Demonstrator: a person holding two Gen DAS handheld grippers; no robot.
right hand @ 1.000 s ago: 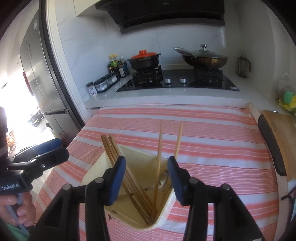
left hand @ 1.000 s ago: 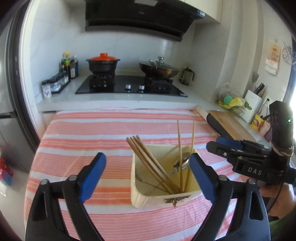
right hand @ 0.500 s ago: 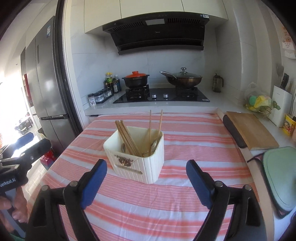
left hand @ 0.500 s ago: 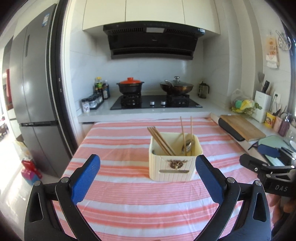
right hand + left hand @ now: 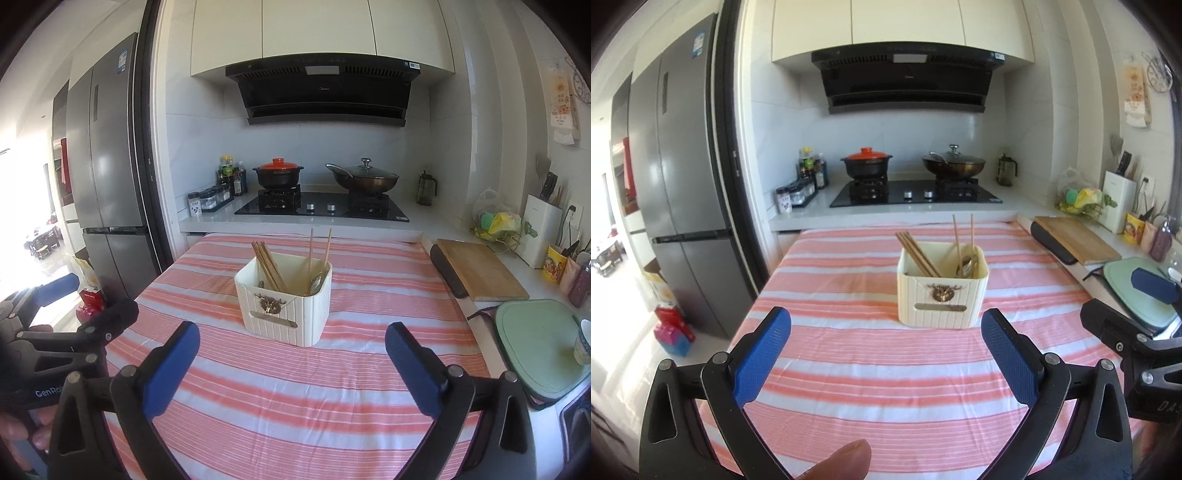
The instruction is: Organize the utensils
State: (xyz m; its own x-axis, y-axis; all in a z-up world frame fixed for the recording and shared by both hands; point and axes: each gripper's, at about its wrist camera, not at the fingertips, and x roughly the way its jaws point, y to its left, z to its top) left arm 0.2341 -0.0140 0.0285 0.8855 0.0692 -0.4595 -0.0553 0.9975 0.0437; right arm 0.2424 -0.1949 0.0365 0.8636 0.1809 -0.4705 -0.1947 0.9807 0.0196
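Note:
A cream utensil box (image 5: 942, 295) stands on the pink striped tablecloth (image 5: 849, 288); it also shows in the right wrist view (image 5: 284, 306). It holds a bundle of dark chopsticks (image 5: 918, 254), two pale chopsticks (image 5: 963, 236) and a metal spoon (image 5: 967, 264). My left gripper (image 5: 886, 347) is open and empty, well back from the box. My right gripper (image 5: 291, 354) is open and empty, also back from it. The right gripper shows at the right edge of the left wrist view (image 5: 1137, 332), the left gripper at the left edge of the right wrist view (image 5: 66, 325).
A wooden cutting board (image 5: 480, 273) and a green mat (image 5: 535, 339) lie on the right counter. A stove with a red-lidded pot (image 5: 279, 175) and a wok (image 5: 364, 181) is behind the table. A fridge (image 5: 107, 177) stands at the left.
Both grippers have pulled back and up from the utensil box, which now looks smaller and farther away. The right gripper's jaws have opened wider. The box stays put.

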